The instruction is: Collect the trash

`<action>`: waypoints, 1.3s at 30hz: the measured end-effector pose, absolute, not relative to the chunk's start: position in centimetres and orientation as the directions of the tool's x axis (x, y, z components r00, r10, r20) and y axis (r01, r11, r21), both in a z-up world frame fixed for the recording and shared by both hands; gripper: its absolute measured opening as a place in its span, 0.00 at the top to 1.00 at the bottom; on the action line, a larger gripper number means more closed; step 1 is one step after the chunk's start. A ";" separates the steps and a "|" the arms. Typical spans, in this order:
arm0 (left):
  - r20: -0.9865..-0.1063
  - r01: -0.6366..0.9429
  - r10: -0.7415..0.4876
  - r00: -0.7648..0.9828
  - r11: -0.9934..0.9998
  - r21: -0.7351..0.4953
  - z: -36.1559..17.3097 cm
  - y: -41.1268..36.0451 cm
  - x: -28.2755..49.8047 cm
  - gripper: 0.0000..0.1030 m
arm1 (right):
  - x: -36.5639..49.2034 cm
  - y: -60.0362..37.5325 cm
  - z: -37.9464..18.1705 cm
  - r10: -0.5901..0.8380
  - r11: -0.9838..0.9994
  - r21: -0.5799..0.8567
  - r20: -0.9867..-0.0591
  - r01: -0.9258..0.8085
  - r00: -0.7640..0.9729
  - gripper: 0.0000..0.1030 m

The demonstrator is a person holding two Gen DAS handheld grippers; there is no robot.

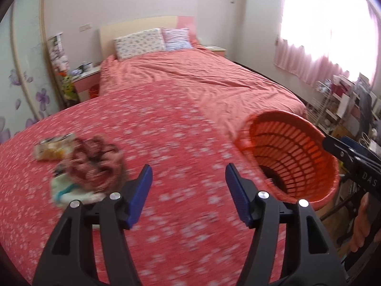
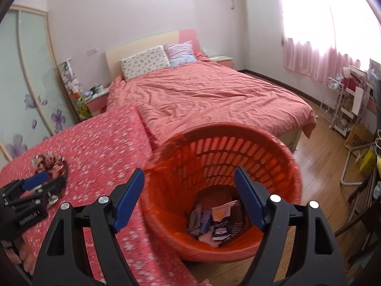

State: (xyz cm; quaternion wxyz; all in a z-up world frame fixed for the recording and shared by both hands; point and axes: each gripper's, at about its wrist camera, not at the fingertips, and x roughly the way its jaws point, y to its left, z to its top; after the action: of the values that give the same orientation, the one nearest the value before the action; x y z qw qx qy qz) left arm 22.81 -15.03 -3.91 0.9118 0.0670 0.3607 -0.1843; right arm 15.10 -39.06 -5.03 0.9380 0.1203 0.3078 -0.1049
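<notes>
Hovering wide open and empty over the floral bedspread (image 1: pixel 166 128), the left gripper (image 1: pixel 188 190) had the crumpled wrappers (image 1: pixel 78 164) just ahead to its left, while the right gripper (image 2: pixel 189 197), equally open and empty, straddled the orange basket (image 2: pixel 281 166) holding discarded packets (image 2: pixel 216 224).

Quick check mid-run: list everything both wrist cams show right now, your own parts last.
trash pile: one heap, red, yellow, pale, on floral cover, left.
basket: one, orange, beside bed edge.
wrappers: several, mixed colours, inside basket.
floral cover: one, red-white, near side.
bed: one, salmon.
pillows: two, at headboard.
left gripper: open, empty.
right gripper: open, over basket.
</notes>
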 end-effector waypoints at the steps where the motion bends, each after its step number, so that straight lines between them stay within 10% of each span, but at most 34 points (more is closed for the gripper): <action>1: -0.682 0.370 -0.277 0.676 0.929 -0.011 -3.9 -14.2 23.0 0.38 | 15.3 -38.1 -5.0 -0.112 0.955 0.155 -0.607 0.255 0.787 0.25; 30: -0.744 -0.077 0.028 0.668 0.996 -0.033 -7.0 10.1 28.0 0.37 | 26.4 -14.1 -5.9 0.248 0.969 0.172 -0.665 -0.178 0.704 0.54; 36: -0.754 -0.069 0.022 0.656 0.997 -0.030 -7.4 9.8 29.2 0.36 | 26.6 -13.3 -7.3 0.255 0.966 0.155 -0.698 -0.207 0.669 0.91; 39: -0.756 -0.060 0.015 0.654 0.998 -0.032 -7.4 9.2 29.5 0.36 | 25.9 -14.0 -6.8 0.240 0.970 0.147 -0.682 -0.192 0.691 0.94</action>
State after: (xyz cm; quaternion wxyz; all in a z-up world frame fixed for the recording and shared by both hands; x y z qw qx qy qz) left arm 29.48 9.16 -7.45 0.9090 -0.0268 0.4153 0.0205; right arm 25.93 -13.96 -6.84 0.9190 0.0323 0.3749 0.1174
